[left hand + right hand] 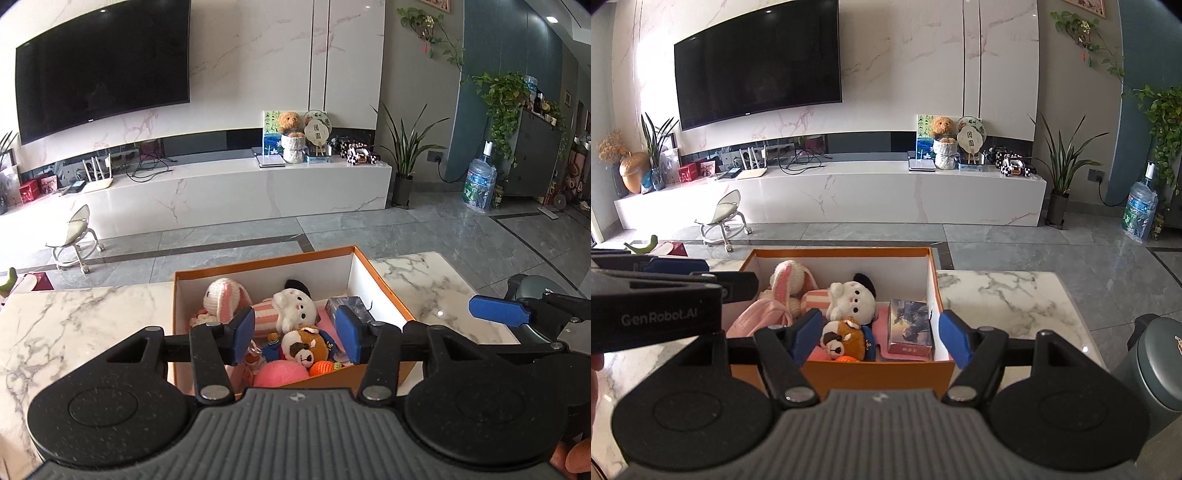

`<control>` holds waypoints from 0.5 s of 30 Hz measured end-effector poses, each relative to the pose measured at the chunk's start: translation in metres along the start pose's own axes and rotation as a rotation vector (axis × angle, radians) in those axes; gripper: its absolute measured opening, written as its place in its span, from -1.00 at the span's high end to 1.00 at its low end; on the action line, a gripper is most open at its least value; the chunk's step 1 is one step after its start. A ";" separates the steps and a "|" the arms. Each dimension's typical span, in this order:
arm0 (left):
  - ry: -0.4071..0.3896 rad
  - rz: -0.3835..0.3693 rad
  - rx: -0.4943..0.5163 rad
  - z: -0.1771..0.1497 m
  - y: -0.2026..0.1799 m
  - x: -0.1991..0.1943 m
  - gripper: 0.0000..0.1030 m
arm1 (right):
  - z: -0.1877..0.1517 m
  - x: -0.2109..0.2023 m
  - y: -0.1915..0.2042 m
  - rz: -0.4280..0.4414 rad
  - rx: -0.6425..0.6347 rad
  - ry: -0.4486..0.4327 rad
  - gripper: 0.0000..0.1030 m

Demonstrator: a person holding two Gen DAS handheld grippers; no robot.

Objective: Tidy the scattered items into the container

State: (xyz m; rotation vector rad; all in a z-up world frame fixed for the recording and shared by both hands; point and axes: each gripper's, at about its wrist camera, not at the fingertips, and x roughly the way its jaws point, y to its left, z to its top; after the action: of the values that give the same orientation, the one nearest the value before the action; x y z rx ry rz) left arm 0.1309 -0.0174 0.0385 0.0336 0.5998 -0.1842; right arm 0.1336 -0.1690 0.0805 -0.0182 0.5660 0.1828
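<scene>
An orange box [384, 284] with white inner walls stands on the marble table [74, 317]; it also shows in the right wrist view [879, 373]. Inside lie a pink knitted rabbit [225, 299], a white plush [297, 306], a brown plush dog [304, 347], a pink ball [280, 374], a small orange carrot [324, 367] and a card box [910, 328]. My left gripper [297, 334] is open and empty above the box's near edge. My right gripper [881, 339] is open and empty above the same edge. Each gripper shows at the side of the other's view.
A dark grey kettle [1156, 365] stands on the table right of the box. Beyond the table are grey floor tiles, a small wheeled stool [75, 240], a white TV bench [258, 184] and a water bottle [480, 184].
</scene>
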 end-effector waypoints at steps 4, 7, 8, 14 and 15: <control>-0.057 0.022 -0.016 -0.006 0.007 -0.026 -0.31 | -0.003 -0.020 0.008 -0.005 0.022 -0.028 -0.40; -0.088 0.028 -0.026 -0.012 0.011 -0.041 -0.35 | -0.006 -0.035 0.011 -0.021 0.057 -0.057 -0.40; -0.096 0.030 -0.029 -0.014 0.012 -0.045 -0.37 | -0.007 -0.039 0.012 -0.026 0.070 -0.066 -0.41; -0.130 0.056 -0.037 -0.027 0.016 -0.063 -0.53 | -0.016 -0.058 0.019 -0.047 0.118 -0.097 -0.46; -0.135 0.065 -0.038 -0.029 0.016 -0.065 -0.57 | -0.018 -0.061 0.020 -0.049 0.119 -0.099 -0.46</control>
State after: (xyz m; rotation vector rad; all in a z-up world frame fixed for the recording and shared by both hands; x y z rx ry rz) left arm 0.0649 0.0114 0.0510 0.0034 0.4672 -0.1112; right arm 0.0703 -0.1611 0.0988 0.0922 0.4767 0.1016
